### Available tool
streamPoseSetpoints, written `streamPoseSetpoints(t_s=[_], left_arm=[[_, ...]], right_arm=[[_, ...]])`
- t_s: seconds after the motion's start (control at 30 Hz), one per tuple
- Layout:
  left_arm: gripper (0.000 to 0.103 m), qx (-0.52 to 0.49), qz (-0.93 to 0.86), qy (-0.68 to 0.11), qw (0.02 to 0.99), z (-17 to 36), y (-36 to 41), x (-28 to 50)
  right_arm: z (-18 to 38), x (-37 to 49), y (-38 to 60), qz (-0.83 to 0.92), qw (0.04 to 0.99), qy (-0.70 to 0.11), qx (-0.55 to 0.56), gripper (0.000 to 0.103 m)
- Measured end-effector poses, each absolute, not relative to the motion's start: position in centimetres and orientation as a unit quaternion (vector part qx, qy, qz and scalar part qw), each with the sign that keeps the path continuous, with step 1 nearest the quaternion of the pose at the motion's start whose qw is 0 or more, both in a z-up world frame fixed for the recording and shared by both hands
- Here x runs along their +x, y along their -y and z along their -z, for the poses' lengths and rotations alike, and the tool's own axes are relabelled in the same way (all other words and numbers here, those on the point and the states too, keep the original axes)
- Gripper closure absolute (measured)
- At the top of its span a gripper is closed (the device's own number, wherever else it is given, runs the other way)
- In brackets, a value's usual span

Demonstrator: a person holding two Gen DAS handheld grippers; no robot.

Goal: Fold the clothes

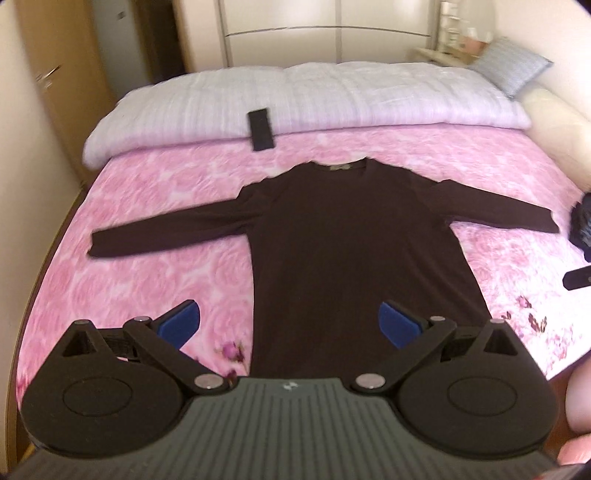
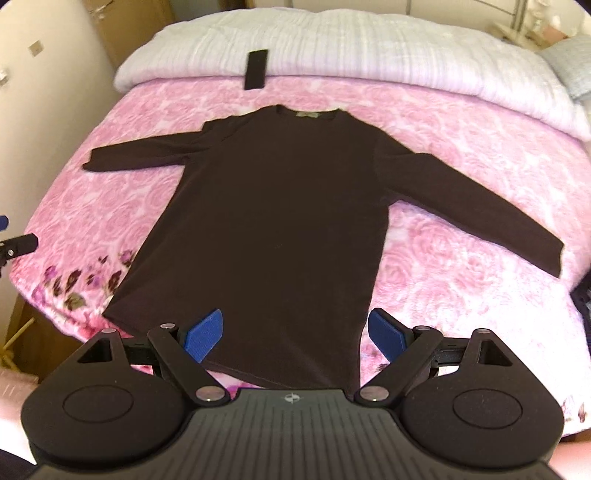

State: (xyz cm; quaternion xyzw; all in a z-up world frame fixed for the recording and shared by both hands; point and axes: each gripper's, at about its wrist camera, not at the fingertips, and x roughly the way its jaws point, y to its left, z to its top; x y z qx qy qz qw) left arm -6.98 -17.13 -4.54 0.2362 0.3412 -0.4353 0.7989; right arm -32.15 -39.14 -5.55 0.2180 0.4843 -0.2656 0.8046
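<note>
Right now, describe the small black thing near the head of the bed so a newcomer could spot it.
Start at the bed with the pink floral blanket and look past the dark long-sleeved top spread flat on it. Where the pink meets the rolled pale duvet lies a small black rectangular object. It is flat, hard-edged and straddles that boundary, apart from the top.

Ahead of my jaws I see a bed under a pink rose-patterned bedspread [image 1: 155, 192], with a rolled white quilt [image 1: 332, 96] across its far end. Beyond that stand pale wardrobe doors [image 1: 325, 33], and a wooden door [image 1: 55, 74] is far left.
</note>
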Motion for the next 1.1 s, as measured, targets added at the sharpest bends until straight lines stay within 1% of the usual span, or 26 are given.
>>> streamPoseSetpoints(t_s=[0.23, 0.33, 0.43, 0.6, 0.83, 1.1], left_arm=[[0.001, 0.259, 0.521, -0.319, 0.748, 5.1, 14.9, -0.1], [0.001, 0.273, 0.530, -0.326, 0.734, 5.8, 13.8, 1.9], [0.001, 0.285, 0.539, -0.333, 0.719, 6.6, 12.7, 4.0], [0.001, 0.307, 0.553, -0.344, 0.694, 7.9, 10.9, 7.4], [0.001, 0.311, 0.552, -0.350, 0.690, 8.2, 10.0, 9.2], [0.001, 0.318, 0.503, -0.363, 0.717, 8.1, 9.7, 13.4]], right_arm=[[5.1, -28.1, 32.9, 0.345, 0.779, -0.473, 0.222, 0.015], [5.2, -26.3, 29.5, 0.369, 0.765, -0.477, 0.226, 0.015], [5.9, -25.5, 26.5, 0.390, 0.746, -0.476, 0.256, 0.015], [7.4, -24.1, 22.5, 0.399, 0.719, -0.494, 0.281, 0.015], [8.2, -21.5, 21.5, 0.398, 0.713, -0.506, 0.276, 0.015], [9.9, -16.5, 24.1, 0.350, 0.735, -0.516, 0.268, 0.015]])
